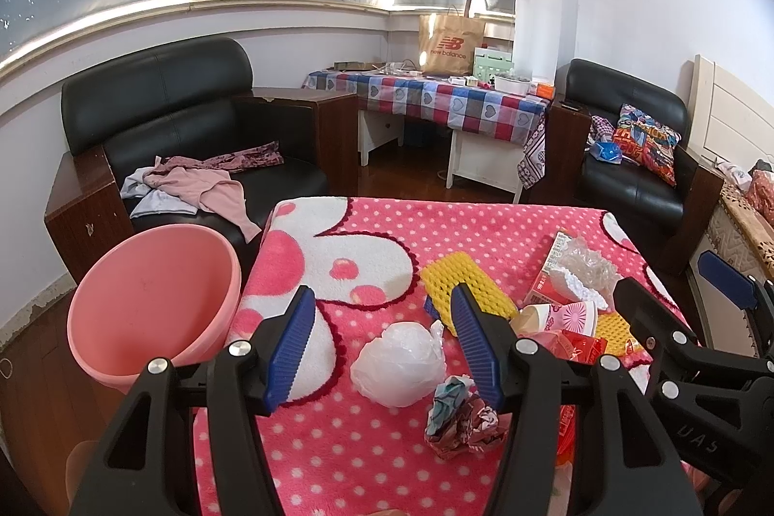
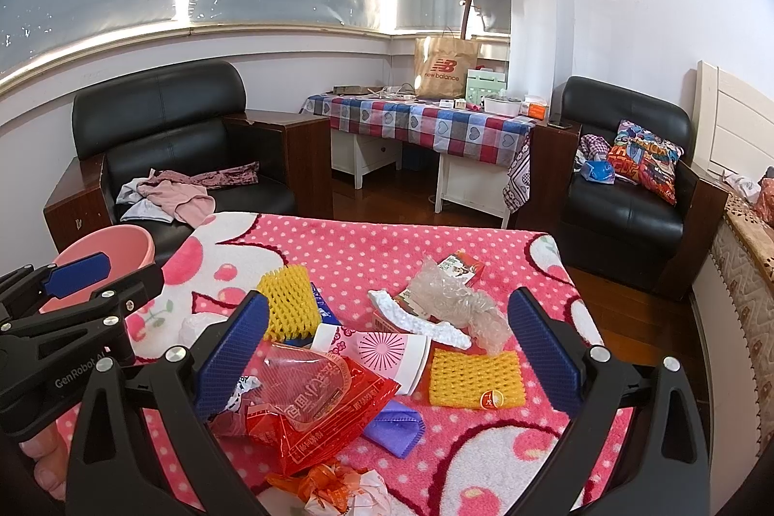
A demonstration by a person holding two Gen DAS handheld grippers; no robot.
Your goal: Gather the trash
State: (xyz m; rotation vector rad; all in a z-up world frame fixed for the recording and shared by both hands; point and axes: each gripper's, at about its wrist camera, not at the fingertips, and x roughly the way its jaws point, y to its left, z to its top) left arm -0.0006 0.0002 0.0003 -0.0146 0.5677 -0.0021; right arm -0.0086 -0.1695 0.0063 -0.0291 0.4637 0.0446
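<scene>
One white plastic wad (image 1: 399,363) lies between left jaws.

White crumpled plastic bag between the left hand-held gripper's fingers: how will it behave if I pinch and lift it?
The white crumpled plastic bag looks thin and puffed up, so it will probably collapse under the pads and weigh very little. Its glossy film may slip, so pinch deep. It sits loose on the fleecy pink blanket, so a nudge would likely just slide it.
</scene>
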